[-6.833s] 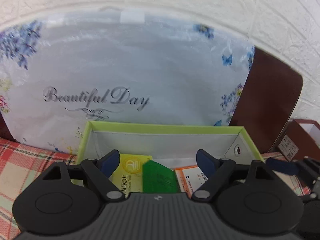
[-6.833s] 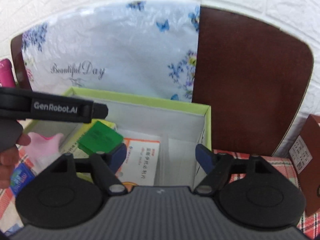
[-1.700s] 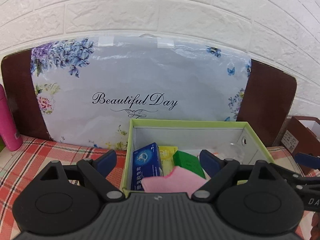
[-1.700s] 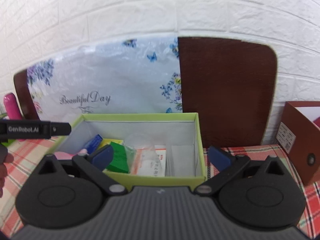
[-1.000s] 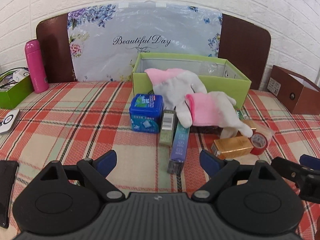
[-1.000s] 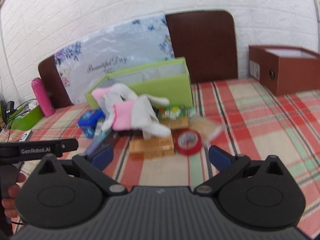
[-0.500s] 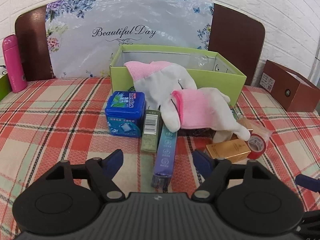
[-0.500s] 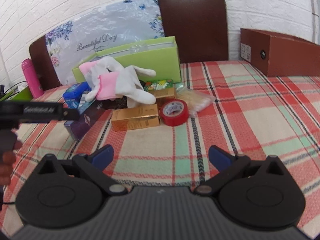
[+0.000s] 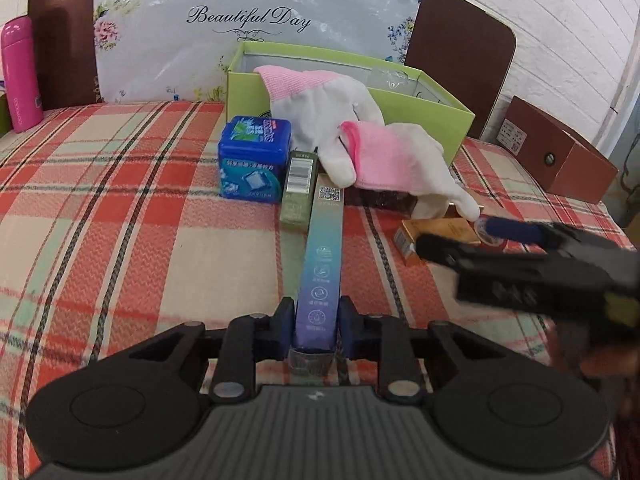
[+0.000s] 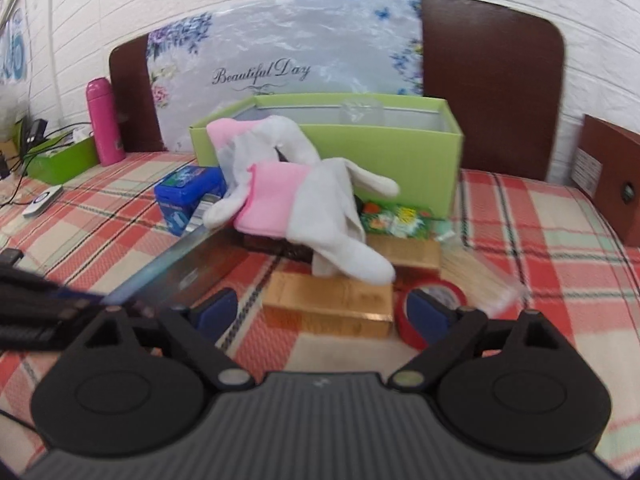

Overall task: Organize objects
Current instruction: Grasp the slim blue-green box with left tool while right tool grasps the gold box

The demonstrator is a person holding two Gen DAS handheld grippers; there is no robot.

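Writing "Beautiful Day" shows on the floral bag (image 9: pixel 248 20) at 12 o'clock. Left gripper (image 9: pixel 316 330) clenches the long gradient box (image 9: pixel 322 264) on the plaid cloth (image 9: pixel 120 240); right gripper (image 10: pixel 320 310) is released before the gold box (image 10: pixel 328 304).

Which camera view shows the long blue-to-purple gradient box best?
The left wrist view: the long blue-to-purple gradient box runs sharp along its full length, clamped in the left claw. The right wrist view shows it blurred and from the side.
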